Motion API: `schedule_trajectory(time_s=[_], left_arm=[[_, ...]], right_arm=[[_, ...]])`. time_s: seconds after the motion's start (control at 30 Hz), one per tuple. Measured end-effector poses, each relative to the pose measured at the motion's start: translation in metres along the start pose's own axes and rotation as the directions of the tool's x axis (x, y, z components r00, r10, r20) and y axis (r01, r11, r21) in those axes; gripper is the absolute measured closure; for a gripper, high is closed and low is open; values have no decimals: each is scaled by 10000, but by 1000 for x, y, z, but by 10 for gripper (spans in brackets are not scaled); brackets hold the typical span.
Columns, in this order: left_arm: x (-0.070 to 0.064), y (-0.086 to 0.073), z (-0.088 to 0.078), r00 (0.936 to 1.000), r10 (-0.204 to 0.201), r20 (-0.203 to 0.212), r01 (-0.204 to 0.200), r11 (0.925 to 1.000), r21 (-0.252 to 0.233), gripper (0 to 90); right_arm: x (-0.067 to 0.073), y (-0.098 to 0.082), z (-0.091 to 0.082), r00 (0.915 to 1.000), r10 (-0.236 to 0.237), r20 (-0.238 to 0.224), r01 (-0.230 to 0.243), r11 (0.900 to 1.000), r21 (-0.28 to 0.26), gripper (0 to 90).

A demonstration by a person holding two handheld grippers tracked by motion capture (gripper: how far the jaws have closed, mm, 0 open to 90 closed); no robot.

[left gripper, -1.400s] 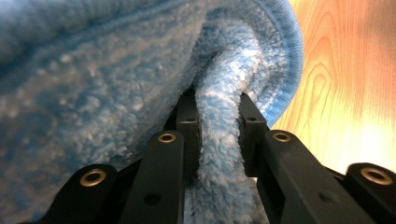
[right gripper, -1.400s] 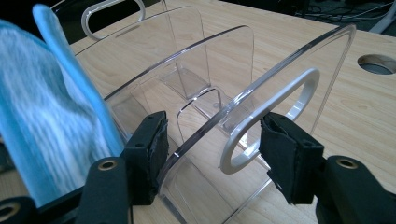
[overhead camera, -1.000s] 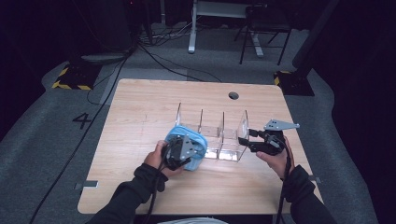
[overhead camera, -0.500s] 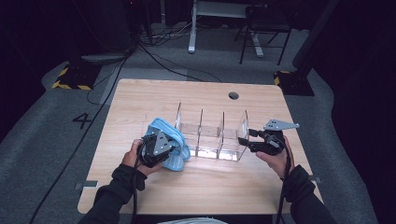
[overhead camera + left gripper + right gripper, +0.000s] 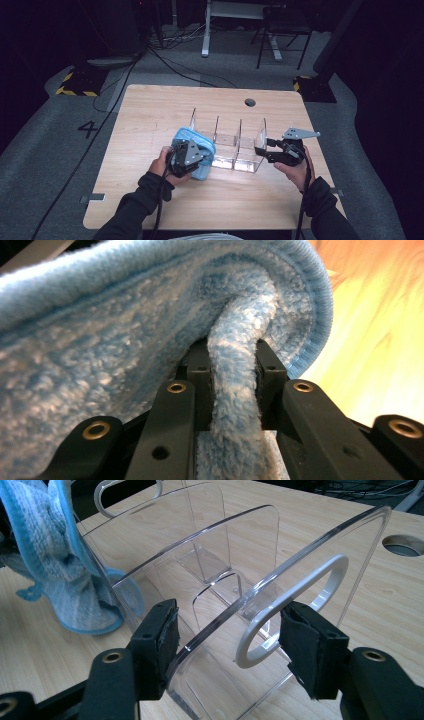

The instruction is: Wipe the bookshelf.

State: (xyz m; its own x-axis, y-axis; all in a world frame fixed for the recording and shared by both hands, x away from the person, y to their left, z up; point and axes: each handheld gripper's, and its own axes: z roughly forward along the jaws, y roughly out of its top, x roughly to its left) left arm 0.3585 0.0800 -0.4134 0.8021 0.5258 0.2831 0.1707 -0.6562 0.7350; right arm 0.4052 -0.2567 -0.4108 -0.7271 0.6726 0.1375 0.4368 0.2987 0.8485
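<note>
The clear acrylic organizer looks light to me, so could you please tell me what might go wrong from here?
1. The right tongs straddle the organizer's end wall, but contact isn't clearly shown; wiping pressure could slide or tip the organizer.
2. The left tongs pinch just one fold of the blue cloth, which might pull free.
3. Loose cloth could catch on a divider.

Left gripper: a second ago it sat against the left end wall of the clear organizer; half a second ago it had drawn off to the left; now it is against that wall again.
Blue cloth: carried along in the clamped jaws, now bunched ahead of them, touching the wall.
</note>
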Motion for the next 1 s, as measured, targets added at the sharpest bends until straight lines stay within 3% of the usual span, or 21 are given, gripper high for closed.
schedule_trajectory(time_s=[0.13, 0.33, 0.43, 0.6, 0.77, 1.0], left_arm=[[-15, 19, 16, 9986, 368, 392, -361, 9992, -172, 756], [-46, 52, 47, 9907, 950, 976, -919, 9951, -364, 756], [-65, 66, 63, 9878, 1105, 1101, -1066, 9935, -407, 757], [-81, 77, 78, 9856, 1326, 1051, -1286, 9907, -436, 757], [-89, 82, 86, 9849, 1465, 926, -1442, 9891, -312, 758], [-78, 74, 75, 9870, 1323, 910, -1306, 9911, -240, 761]], right_arm=[[0, 0, 0, 10000, 18, 5, -18, 10000, 0, 412], [1, 0, 0, 10000, -59, 20, 59, 10000, 14, 413], [2, 0, -1, 10000, -80, 9, 80, 10000, 35, 418], [2, 0, -1, 9999, -144, -4, 144, 9999, 20, 425], [3, 0, 0, 9997, -223, 125, 223, 9998, 7, 428], [2, 0, 1, 9997, -187, 141, 188, 9998, -62, 426]])
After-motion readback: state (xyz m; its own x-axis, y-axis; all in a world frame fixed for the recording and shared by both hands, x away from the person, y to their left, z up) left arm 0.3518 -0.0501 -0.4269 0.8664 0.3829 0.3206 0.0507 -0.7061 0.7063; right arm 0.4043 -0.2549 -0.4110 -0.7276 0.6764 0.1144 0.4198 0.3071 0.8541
